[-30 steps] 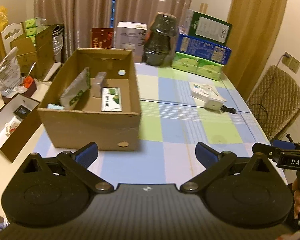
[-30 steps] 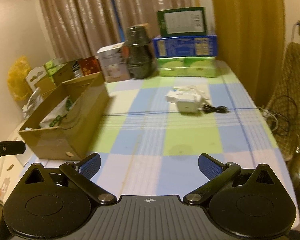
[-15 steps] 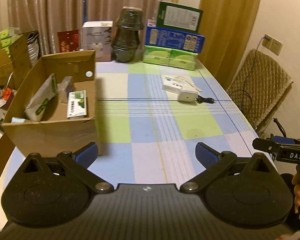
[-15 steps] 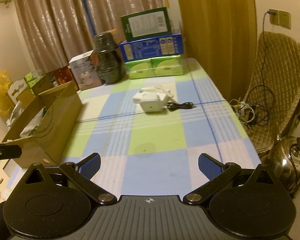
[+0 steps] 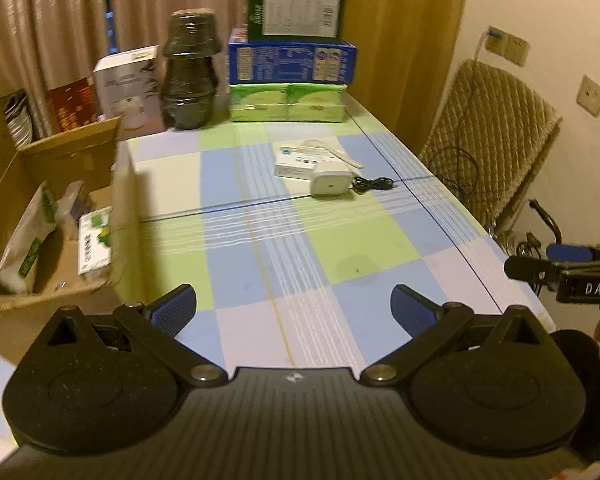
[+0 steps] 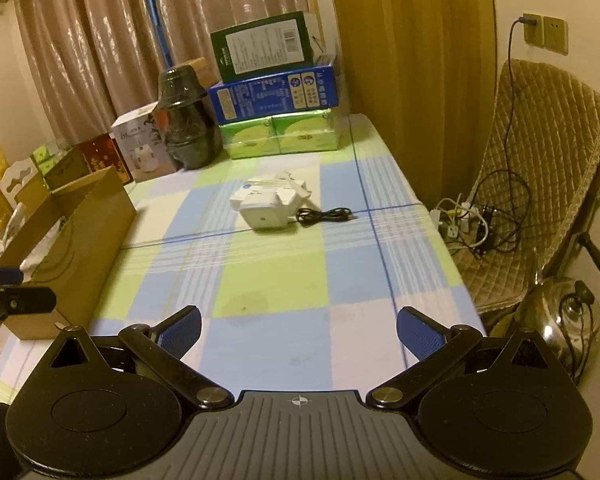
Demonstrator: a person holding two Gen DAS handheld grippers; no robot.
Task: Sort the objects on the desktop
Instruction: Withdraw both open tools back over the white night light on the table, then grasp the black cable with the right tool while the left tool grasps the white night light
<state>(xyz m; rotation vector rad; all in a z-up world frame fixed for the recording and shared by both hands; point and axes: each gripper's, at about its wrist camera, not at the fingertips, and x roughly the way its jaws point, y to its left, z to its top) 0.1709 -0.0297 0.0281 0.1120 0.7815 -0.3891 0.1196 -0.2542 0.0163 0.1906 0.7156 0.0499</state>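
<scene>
White charger [image 6: 265, 216], mid-bench [image 6: 260, 280], beside small white box [image 5: 300, 162]; black cable [image 6: 324, 215] trailing. Likely light, rigid, smooth: grasp across flat sides. Left gripper [image 5: 294, 308], right gripper [image 6: 299, 330]: 2 spread wide, empty.

Left gripper [image 5: 294, 306] and right gripper [image 6: 299, 327]: black textured bodies, round discs either side, silver pivot screws behind blue ribbed fingertips [image 6: 182, 330]. White "DAS" lettering marks the right gripper's side.
</scene>
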